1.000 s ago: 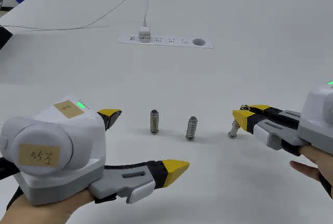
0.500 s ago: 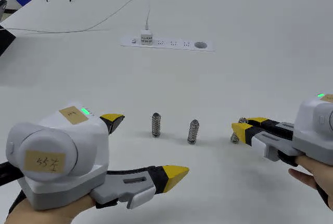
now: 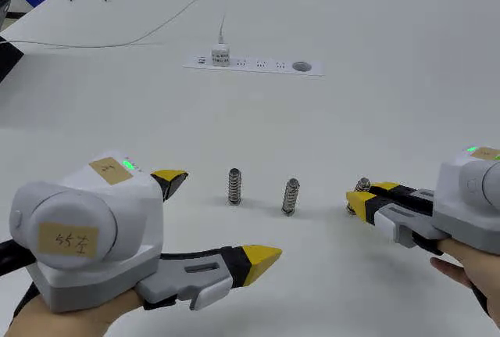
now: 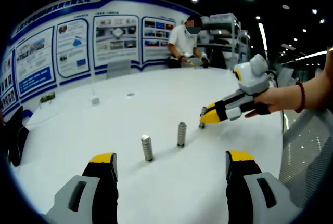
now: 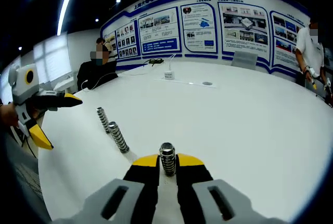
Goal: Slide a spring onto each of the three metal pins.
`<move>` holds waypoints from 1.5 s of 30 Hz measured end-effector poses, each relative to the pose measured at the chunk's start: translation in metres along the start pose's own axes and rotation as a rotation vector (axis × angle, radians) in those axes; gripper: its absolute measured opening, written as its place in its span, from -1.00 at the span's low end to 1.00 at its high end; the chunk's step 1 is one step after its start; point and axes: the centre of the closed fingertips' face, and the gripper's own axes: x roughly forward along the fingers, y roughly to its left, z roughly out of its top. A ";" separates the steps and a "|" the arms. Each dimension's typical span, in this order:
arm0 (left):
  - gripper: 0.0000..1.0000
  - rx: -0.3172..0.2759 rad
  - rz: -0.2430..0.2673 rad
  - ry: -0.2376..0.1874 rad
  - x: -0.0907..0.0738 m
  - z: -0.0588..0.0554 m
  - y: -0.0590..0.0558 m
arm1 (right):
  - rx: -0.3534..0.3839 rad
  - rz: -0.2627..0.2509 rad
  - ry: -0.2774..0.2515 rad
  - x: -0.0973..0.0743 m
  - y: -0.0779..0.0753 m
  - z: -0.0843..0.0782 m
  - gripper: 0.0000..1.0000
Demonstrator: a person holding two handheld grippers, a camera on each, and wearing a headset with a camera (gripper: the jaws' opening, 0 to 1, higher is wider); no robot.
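**Head view.** Your left claw (image 3: 223, 216) hung spread wide over the white desk (image 3: 351, 126). Your right claw (image 3: 358, 197) was pressed in at the rightmost coiled steel spring (image 3: 362, 186). Count: three upright springs in one row, with the middle spring (image 3: 291, 196) and the left spring (image 3: 234, 187) standing free; two claws.

**Left gripper view.** Your own jaws stood far apart, with all three springs ahead.

**Right gripper view.** The jaws stood close on either side of the rightmost spring, apparently pinching it, and the silver metal pin head (image 5: 167, 146) showed at its top. To finish well, you needed a light grip, a push straight down the pin, and release only once the coil sat on the desk.
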 end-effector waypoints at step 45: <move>0.78 -0.010 0.016 0.027 -0.029 0.007 0.006 | 0.050 0.102 -0.043 -0.075 0.041 0.034 0.39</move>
